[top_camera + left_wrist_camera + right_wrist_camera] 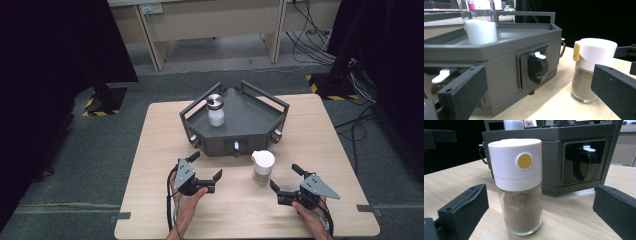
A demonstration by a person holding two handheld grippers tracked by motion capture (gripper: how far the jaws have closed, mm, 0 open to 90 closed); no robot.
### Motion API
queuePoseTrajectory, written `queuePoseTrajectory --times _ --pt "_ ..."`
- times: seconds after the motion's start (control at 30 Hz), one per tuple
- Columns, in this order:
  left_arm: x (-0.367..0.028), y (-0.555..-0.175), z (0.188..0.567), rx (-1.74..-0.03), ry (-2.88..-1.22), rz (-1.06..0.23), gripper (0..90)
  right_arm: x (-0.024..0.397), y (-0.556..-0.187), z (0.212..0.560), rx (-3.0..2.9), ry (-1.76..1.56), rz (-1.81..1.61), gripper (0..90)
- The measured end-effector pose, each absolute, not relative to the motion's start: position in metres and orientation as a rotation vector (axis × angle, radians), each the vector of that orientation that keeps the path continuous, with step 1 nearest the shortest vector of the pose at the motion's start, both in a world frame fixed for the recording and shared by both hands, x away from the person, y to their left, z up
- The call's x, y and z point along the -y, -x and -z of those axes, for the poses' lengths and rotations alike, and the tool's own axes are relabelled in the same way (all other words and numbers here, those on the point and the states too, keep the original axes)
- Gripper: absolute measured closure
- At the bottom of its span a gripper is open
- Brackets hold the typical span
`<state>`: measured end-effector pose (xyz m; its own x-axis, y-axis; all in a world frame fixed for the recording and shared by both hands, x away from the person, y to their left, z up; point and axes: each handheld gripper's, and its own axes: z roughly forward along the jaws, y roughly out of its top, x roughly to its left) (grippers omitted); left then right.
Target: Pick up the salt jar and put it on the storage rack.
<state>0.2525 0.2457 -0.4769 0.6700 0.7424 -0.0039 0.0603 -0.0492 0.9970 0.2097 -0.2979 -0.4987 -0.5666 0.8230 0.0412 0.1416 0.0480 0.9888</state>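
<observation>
Grippers rest low on the table (160, 125). Left gripper (206, 164), jaws apart, holds nothing and sits near the grey tray (250, 116), which carries a white jar (216, 111). Spice jar (263, 167) stands upright just before the tray. Right gripper (285, 177), jaws apart, faces it without touching.

Spice jar (263, 167) stands before tray (250, 132), bottle (216, 110) inside it

Grey tray (260, 142) stands just behind the spice jar (263, 167).
</observation>
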Motion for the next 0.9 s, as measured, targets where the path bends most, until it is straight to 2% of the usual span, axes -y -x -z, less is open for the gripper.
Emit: queuePoseTrajectory --times 0.37,0.9 --pt "-0.247 -0.244 0.496 -0.681 -1.582 -0.653 0.5 0.297 -0.208 0.497 -1.764 -0.959 -1.56 0.2" --pt "-0.25 -0.23 0.501 -0.646 -1.62 -0.7 0.4 0.296 -0.206 0.496 -1.761 -0.949 -1.561 0.2"
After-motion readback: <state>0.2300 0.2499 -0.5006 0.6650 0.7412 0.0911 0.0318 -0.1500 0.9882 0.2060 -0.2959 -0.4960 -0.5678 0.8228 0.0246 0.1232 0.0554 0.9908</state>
